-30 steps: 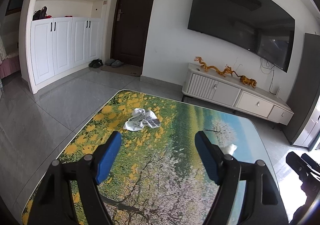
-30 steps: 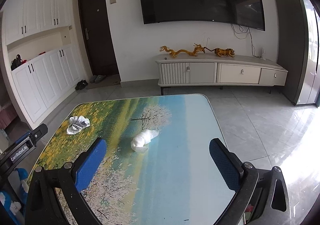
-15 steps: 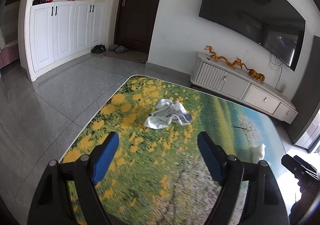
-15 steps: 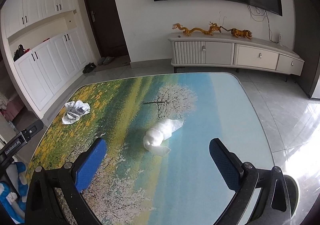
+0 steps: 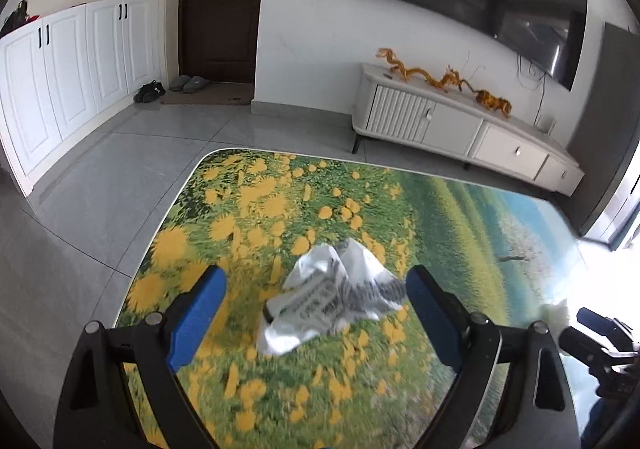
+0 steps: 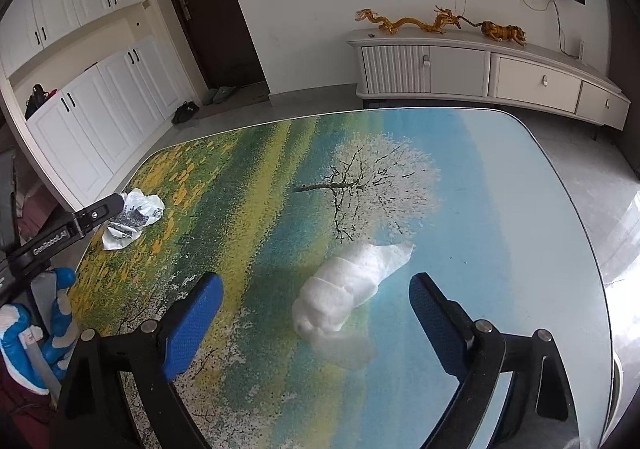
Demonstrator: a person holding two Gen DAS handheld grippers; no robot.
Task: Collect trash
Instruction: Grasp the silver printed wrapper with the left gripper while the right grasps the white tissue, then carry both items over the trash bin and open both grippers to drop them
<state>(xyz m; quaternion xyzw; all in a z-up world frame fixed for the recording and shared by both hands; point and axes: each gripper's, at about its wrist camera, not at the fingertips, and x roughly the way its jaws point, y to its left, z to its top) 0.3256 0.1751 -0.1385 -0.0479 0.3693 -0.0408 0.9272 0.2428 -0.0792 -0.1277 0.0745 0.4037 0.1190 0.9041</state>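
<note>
Your left claw (image 5: pixel 316 309) had come down and forward over the worktop (image 5: pixel 460 217) in the last second, and its blue fingers (image 5: pixel 198 313) now stood on either side of the wrapper (image 5: pixel 332 301). A second before, that crumpled white wrapper with grey print lay well ahead of the tips; now it sat between them, nearer the right finger and perhaps brushing it, though the blur made contact hard to judge. The jaws were opening wider and pressed on nothing.

Your right claw (image 6: pixel 316 313) had made the same kind of approach. The tissue (image 6: pixel 348 289), a white wad on the blue part of the worktop, had been out in front of it and was now framed between its fingers (image 6: pixel 192 321), with clear space on both sides. Those jaws were closing, but the pads had not reached the tissue.

From the right wrist view, farther off at the left edge of the worktop, you could see the left claw's tip at the wrapper, which confirmed how close it had got.

So neither piece had been lifted; both lay on the worktop, well apart from each other. By my reading you had finished both reaches and the grasps were next: close on each piece. No bin showed in either view.
</note>
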